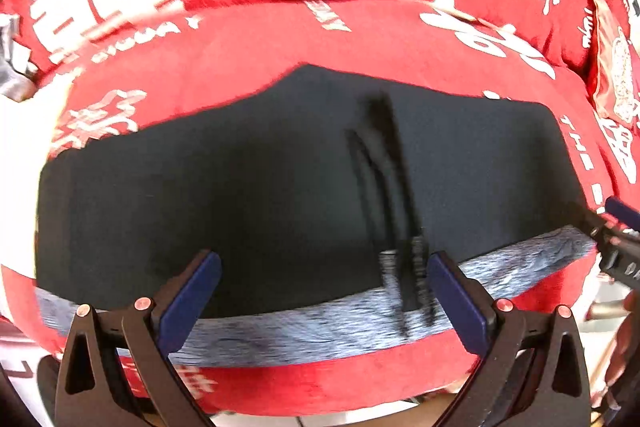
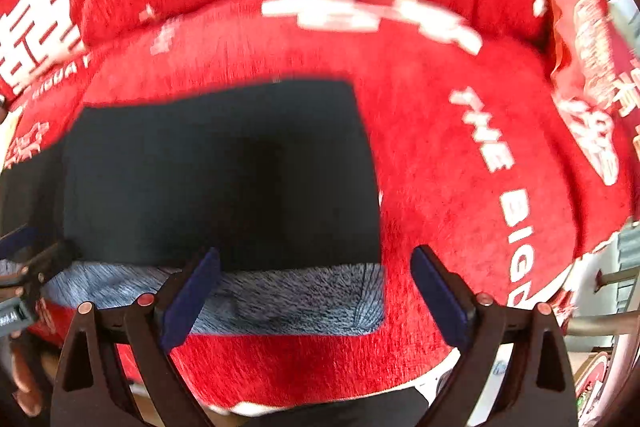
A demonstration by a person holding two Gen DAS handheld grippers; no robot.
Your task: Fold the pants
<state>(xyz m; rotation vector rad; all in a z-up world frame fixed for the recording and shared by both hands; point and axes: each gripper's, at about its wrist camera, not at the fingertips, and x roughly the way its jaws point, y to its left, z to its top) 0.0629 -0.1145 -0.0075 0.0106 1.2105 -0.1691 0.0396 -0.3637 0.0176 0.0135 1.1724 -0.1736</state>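
Pants (image 1: 240, 187) flat below open fingers (image 1: 200, 279).

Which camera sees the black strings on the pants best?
The left wrist view. There the black drawstrings lie across the dark pants and down over the fuzzy grey band, though blurred. The right wrist view shows the pants and band, but no strings.

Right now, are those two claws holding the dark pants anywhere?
No. The left gripper and right gripper are open above the folded pants, gripping nothing.
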